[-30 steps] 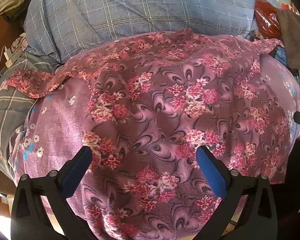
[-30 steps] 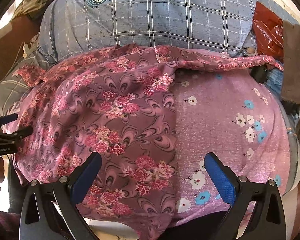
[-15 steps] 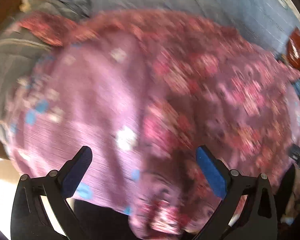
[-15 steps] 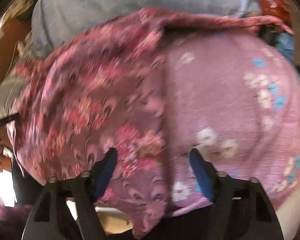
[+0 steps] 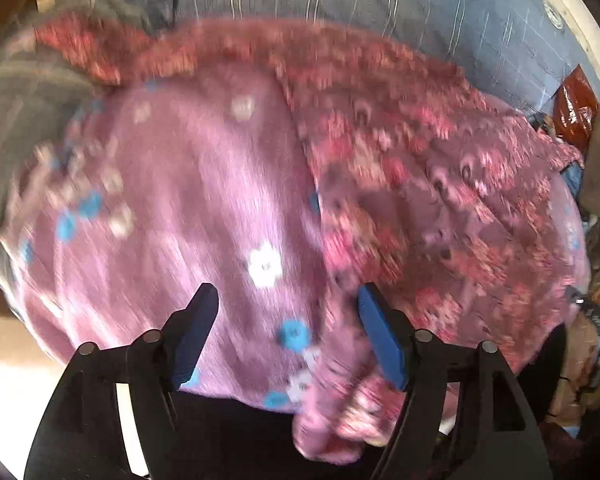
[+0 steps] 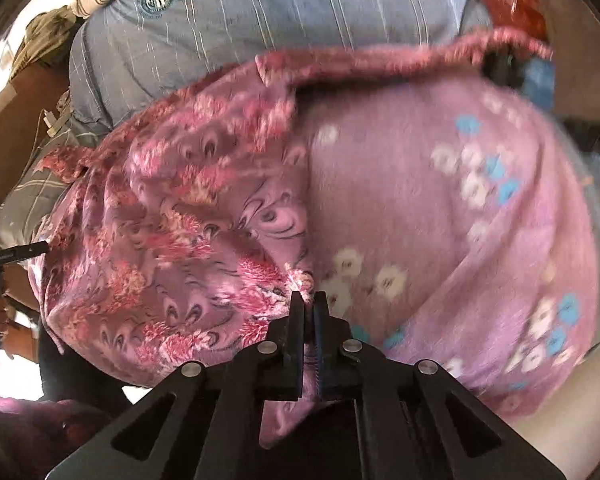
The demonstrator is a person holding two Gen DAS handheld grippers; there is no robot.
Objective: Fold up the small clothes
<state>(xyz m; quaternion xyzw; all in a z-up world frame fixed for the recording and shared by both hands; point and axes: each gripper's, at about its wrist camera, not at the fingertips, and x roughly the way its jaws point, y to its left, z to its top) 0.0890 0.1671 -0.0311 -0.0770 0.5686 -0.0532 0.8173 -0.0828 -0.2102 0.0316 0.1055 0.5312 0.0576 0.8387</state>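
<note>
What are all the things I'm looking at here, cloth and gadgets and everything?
Patterned garment: one, mauve with red-pink flowers and swirls, spread over the pink cloth, near edge pinched.
Pink cloth: one, pale purple-pink with white and blue flowers, lying under the garment.
Checked sheet: one, grey-blue with pale lines and a round crest, behind both cloths.
Red bag: one, shiny red, far right edge; contents unclear.
Left gripper: one, black with blue pads, jaws closing over the near edge of the pink cloth, beside the garment's hem, pads not yet on it.
Right gripper: one, black with blue pads, shut on the garment's near edge.
</note>
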